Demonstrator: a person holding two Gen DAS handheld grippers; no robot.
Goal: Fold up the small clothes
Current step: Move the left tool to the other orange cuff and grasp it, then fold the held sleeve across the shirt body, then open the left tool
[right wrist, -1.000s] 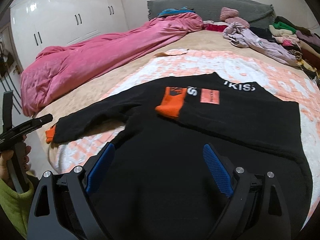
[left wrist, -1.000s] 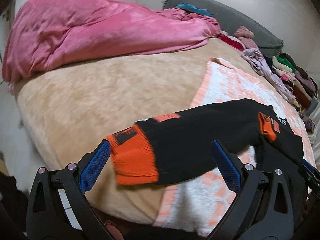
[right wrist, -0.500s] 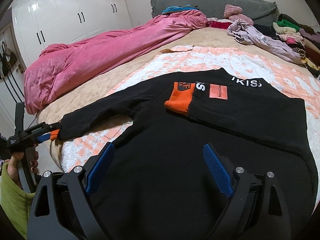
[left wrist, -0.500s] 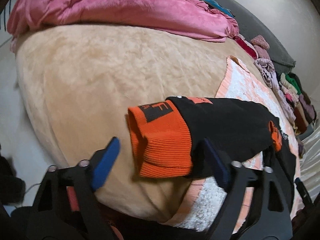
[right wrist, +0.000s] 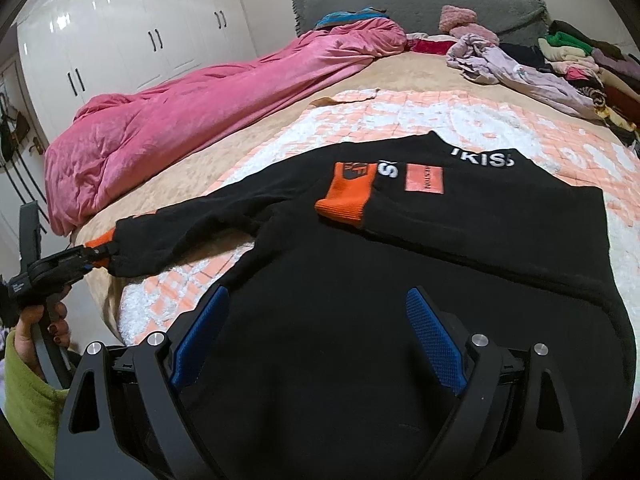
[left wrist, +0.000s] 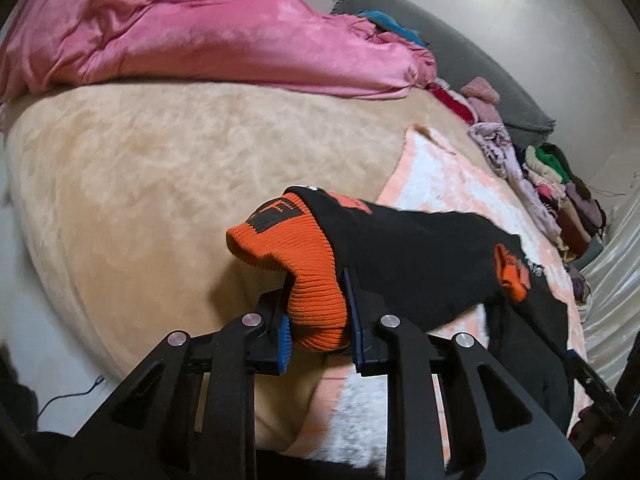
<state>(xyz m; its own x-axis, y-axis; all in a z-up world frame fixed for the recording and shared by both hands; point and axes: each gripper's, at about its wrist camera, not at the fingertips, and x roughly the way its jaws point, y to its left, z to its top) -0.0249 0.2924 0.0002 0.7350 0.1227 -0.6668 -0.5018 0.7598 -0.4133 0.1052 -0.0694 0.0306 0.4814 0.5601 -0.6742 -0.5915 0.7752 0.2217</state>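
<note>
While the black sweater [right wrist: 420, 280] lies spread flat on the peach-and-white blanket [right wrist: 400, 116] atop the bed, one sleeve is already folded across its chest, its orange cuff [right wrist: 346, 196] resting beside the white lettering; the other sleeve stretches out toward the bed's edge, and its orange cuff [left wrist: 304, 268] sits between the blue pads of the left gripper [left wrist: 320, 320], whose jaws are closing and already pinching the ribbed knit on both sides, the cuff bunched and raised off the beige bedspread [left wrist: 160, 168]; the right gripper [right wrist: 316, 340] hovers over the sweater's lower body with its fingers spread wide, and whether its pads touch the cloth cannot be told; a hand [right wrist: 40, 320] in a green sleeve grips the left tool's handle at the bed's edge; further out, a pink duvet [right wrist: 208, 104] lies heaped along the far side, a pile of assorted clothes [right wrist: 560, 64] sits by the grey headboard [right wrist: 420, 0], and white wardrobes [right wrist: 120, 32] line the wall.
</note>
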